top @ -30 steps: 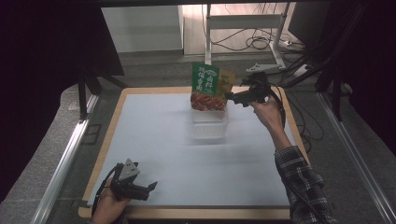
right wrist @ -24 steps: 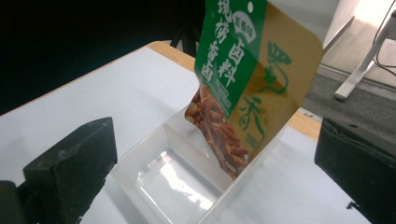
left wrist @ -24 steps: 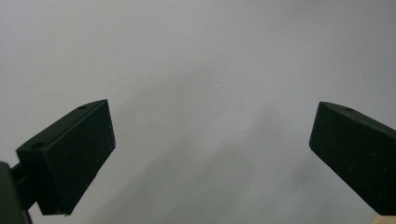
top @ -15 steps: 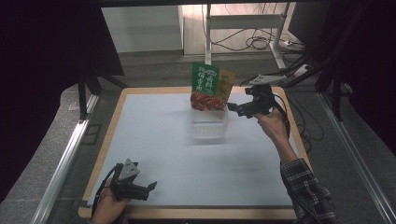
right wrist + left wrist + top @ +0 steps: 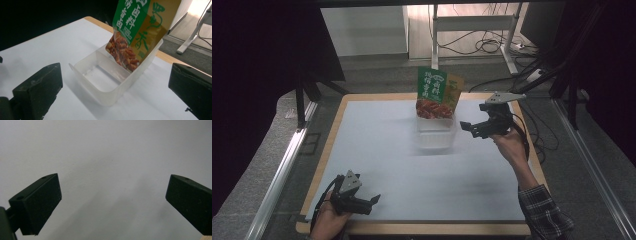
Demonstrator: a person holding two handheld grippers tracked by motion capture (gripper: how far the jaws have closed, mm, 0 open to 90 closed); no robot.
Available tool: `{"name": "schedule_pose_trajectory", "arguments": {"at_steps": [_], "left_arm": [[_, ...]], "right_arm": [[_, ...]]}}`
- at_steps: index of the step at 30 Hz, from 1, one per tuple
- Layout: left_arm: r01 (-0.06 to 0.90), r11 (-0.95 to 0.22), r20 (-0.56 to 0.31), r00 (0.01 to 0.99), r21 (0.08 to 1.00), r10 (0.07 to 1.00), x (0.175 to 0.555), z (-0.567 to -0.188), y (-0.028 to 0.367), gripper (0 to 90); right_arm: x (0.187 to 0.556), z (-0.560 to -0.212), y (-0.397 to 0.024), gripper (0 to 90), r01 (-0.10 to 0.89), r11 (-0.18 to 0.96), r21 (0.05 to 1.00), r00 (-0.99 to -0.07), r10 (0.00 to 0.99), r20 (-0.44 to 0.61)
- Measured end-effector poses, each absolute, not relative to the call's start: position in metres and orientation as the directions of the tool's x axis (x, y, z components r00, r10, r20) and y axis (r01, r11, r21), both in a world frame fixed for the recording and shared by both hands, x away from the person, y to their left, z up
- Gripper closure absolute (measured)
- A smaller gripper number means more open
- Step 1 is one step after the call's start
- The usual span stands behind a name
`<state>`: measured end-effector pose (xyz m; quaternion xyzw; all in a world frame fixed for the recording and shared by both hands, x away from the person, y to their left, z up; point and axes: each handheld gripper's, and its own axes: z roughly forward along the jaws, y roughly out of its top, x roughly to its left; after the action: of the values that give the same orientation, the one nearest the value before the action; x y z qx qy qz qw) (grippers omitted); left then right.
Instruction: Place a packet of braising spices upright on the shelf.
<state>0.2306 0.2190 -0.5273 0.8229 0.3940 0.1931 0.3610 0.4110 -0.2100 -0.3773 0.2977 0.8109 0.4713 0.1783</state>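
At table's far edge: snack bag (image 5: 435, 94) stood upright in clear plastic tub (image 5: 435, 134) | right gripper (image 5: 468, 127) hovered just beside tub, jaws wide apart, empty | left gripper (image 5: 373, 202) near front edge, jaws spread, empty

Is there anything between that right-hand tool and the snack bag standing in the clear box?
Nothing visible. The right tool is open beside the clear box, and only bare white tabletop lies between its jaws and the snack bag leaning in the box's far end.

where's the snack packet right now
In the high view the snack packet stands upright in the far end of the clear plastic bin, left of the right tool.
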Motion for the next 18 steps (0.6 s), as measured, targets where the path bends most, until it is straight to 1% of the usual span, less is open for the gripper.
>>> {"name": "schedule_pose_trajectory", "arguments": {"at_steps": [18], "left_arm": [[0.511, -0.427, 0.032, 0.613, 0.746, 0.789, 0.231, -0.527, 0.219, 0.2]], "right_arm": [[0.385, -0.398, -0.217, 0.0, 0.312, 0.384, 0.869, -0.764, 0.645, -0.01]]}}
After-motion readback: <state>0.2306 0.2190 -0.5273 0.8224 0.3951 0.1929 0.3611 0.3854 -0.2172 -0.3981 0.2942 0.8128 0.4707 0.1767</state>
